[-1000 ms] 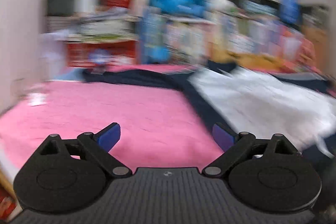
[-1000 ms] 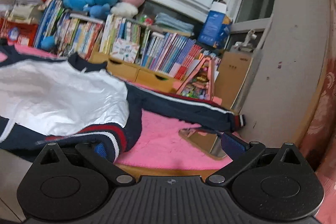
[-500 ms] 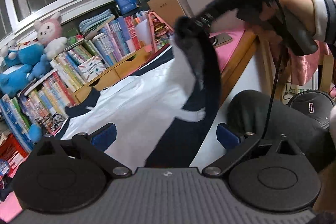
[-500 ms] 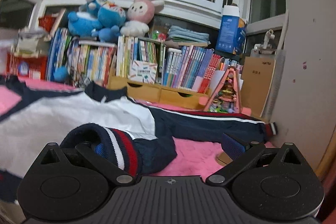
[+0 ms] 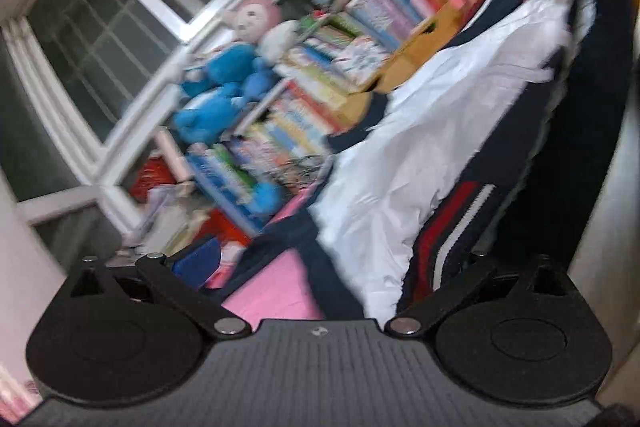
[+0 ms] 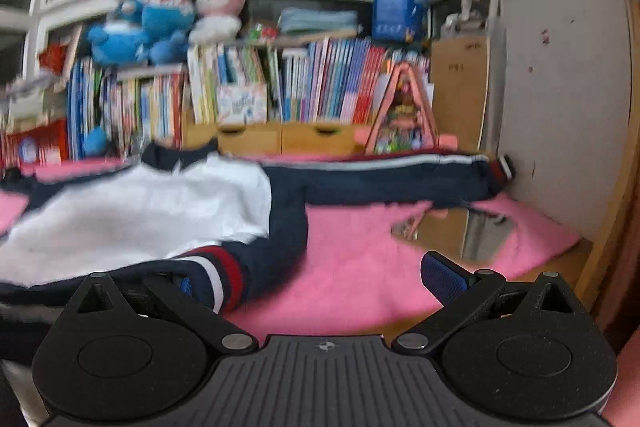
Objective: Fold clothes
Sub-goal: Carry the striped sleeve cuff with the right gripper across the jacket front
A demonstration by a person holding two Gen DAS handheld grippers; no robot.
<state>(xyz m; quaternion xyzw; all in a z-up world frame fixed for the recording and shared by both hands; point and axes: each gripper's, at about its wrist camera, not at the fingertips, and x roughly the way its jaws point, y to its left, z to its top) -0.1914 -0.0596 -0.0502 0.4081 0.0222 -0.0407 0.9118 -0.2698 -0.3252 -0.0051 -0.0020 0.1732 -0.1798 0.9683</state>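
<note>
The jacket [image 6: 136, 211] lies spread on the pink cover [image 6: 360, 267], white body to the left, one navy sleeve [image 6: 392, 175] stretched right along the far edge toward the wall [image 6: 560, 67]. Its striped hem [image 6: 224, 275] is bunched at the near edge, draped over the right gripper's [image 6: 316, 283] left finger; the jaws stand wide apart, pinching nothing. The left gripper [image 5: 324, 267] is tilted and blurred — jaws also spread, the hem [image 5: 452, 227] lying over its right finger. I judge this the opening step: taking hold of the hem. Next, both should close on the hem — well apart — and carry it toward the collar [image 6: 180, 151]. Books [image 6: 304, 83] line the far side.
</note>
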